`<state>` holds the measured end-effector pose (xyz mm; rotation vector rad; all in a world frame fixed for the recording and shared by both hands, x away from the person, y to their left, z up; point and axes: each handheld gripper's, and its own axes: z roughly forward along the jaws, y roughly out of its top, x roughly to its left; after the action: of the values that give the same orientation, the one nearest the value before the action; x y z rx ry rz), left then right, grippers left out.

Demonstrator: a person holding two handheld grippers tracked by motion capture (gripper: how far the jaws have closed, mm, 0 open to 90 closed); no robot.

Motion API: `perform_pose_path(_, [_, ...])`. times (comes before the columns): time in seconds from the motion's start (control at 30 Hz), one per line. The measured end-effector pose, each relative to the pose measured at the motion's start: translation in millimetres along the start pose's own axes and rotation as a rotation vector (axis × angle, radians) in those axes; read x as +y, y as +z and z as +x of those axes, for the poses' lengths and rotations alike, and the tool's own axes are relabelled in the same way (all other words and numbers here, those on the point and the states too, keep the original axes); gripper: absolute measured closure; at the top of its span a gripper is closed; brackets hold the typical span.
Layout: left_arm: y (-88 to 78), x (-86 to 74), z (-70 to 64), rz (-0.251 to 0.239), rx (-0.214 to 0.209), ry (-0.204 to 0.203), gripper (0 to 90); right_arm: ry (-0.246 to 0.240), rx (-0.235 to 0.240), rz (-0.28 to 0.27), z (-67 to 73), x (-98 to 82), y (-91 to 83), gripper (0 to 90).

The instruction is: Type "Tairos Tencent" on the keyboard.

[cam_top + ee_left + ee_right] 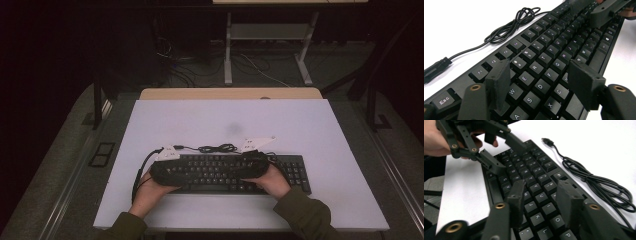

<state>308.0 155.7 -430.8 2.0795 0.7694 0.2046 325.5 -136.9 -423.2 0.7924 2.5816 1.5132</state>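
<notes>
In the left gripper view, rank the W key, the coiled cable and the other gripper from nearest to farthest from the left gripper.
1. W key, just past the left gripper.
2. Coiled cable, on the white table beyond the keyboard's top edge.
3. Other gripper, far end of the keyboard.

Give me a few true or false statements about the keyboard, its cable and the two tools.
1. The keyboard is black. True.
2. Its cable is plugged into a computer. False: it lies bunched on the table behind the keyboard, with the plug loose on the surface.
3. The left tool hangs over the keyboard's left end, near W, E and D. True.
4. The right tool grips the cable. False: its jaws stand apart above the keys around J, K and O, and the cable lies off to the side.
5. The keyboard is upside down. False: its keys face up.
</notes>
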Motion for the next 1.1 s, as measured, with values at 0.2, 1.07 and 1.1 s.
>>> perform_pose_path(0.2, [0.4, -1.2, 0.3, 0.001, 0.010, 0.001, 27.8, -0.015, 0.028, 0.016, 4.3, 0.6, 1.9, 69.4])
perform_pose_path(1.07, [0.8, -1.0, 0.3, -0.005, 0.015, 0.004, 26.3, -0.062, 0.070, 0.138, 20.9, -4.6, 25.4, 89.3])
perform_pose_path(1.1, [0.7, -1.0, 0.4, -0.003, 0.015, 0.005, 26.3, -0.063, 0.068, 0.141, 21.4, -4.9, 26.3, 89.3])
